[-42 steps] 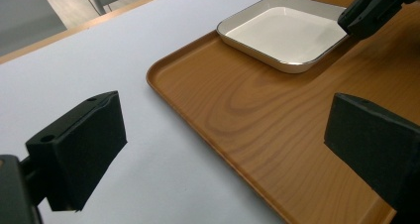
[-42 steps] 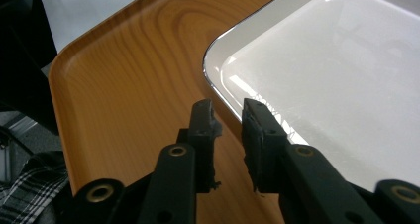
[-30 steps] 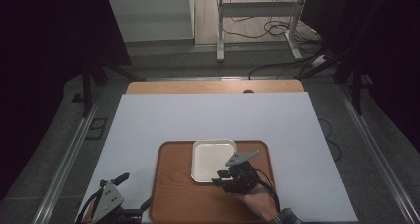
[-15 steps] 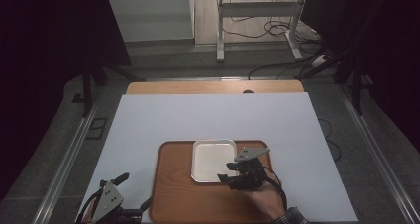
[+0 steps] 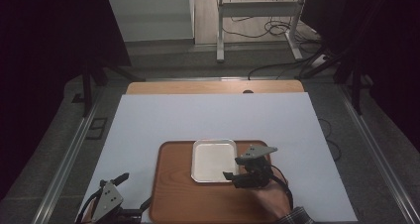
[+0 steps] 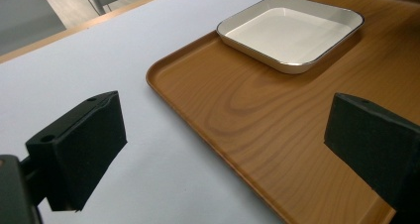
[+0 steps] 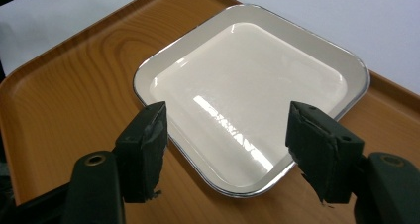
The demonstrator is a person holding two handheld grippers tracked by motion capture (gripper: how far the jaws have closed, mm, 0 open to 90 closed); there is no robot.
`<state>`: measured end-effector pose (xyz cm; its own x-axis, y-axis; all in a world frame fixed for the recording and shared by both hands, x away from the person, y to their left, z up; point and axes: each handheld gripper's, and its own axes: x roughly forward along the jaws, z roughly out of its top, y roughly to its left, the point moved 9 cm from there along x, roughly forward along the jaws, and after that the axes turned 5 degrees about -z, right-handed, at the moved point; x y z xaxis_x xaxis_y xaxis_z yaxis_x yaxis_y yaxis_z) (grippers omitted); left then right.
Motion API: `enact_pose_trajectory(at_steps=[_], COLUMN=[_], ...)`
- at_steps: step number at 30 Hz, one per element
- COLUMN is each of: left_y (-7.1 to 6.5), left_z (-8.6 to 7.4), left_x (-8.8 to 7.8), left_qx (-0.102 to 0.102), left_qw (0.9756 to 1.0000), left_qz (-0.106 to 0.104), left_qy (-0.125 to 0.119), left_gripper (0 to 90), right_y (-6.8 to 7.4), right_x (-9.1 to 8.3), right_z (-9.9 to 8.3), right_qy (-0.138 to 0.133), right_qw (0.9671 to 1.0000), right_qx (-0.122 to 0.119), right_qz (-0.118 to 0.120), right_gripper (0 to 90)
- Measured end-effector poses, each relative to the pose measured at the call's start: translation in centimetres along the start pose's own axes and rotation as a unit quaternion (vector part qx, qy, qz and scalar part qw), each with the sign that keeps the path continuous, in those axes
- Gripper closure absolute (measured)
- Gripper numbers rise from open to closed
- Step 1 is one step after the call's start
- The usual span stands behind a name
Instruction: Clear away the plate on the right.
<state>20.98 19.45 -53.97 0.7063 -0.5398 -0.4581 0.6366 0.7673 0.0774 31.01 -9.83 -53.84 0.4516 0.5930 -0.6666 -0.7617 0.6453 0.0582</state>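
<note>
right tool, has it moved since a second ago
Yes: the right tool has backed off rightward along the wooden tray, away from the white dish, its jaws just opening, nothing between them.

The counter (image 5: 213, 115) has wide free room: its whole far half, behind the wooden tray (image 5: 173, 194), carries nothing, and a gripper can pass there without contact. The tray lies near the front edge, and its low raised rim is the only step to cross. On the tray, the white square dish (image 5: 212, 159) stands in the far part; the near part is bare wood. The right gripper (image 7: 225, 135) stands at the dish's right near corner, jaws apart, having just been opening, the rim between them. The left gripper (image 6: 223, 149) rests left of the tray, jaws wide, nothing between them.
</note>
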Motion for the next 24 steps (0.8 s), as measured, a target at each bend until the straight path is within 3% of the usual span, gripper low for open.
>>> enact_pose_trajectory(at_steps=[24], left_y=[0.0], left_z=[0.0], left_x=[0.0], left_qx=[-0.002], left_qw=[1.0000], left_qz=[0.000], left_qy=[0.000], left_gripper=[2.4], right_y=[-1.7], right_x=[-2.4], right_z=[0.7], right_qy=[-0.039], right_qw=[0.9990], right_qx=[0.000], right_qz=[-0.021], right_gripper=[15.4])
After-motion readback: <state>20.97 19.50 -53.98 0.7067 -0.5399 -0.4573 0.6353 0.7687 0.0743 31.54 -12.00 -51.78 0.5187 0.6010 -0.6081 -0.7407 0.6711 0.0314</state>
